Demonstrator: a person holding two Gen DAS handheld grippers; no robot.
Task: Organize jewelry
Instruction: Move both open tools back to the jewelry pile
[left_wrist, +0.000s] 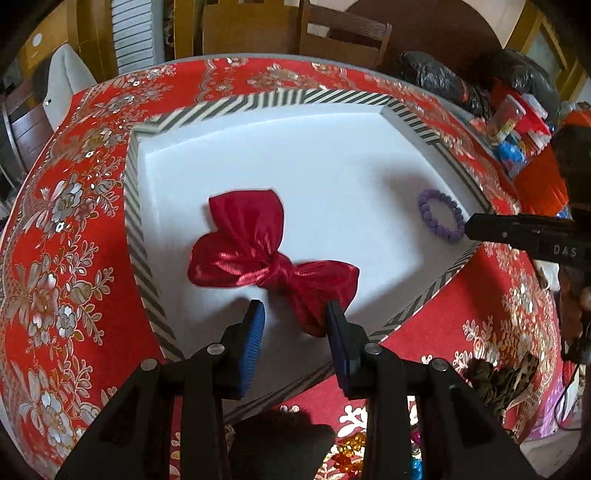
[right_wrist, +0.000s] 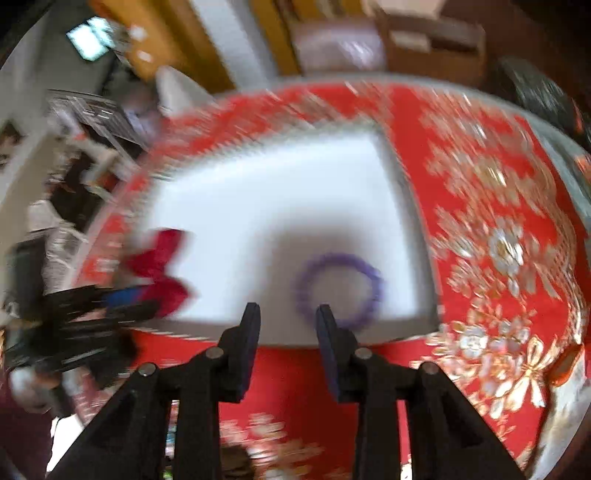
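Satin red bow (left_wrist: 271, 264) and beaded purple bracelet (left_wrist: 441, 215) lie in striped tray (left_wrist: 142, 254) — both grippers' fingers spread, empty.

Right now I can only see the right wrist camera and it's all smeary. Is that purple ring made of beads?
Observer: Yes. The left wrist view shows the purple bracelet as a loop of round beads, lying flat on the floor of the white tray.
Operator: And the red blob at the side, what is it?
Observer: A shiny red bow, knotted in the middle. It's in the tray too.
Operator: Is the other grabber holding it?
Observer: No. The left gripper is open, with one finger right at the bow's lower lobe.
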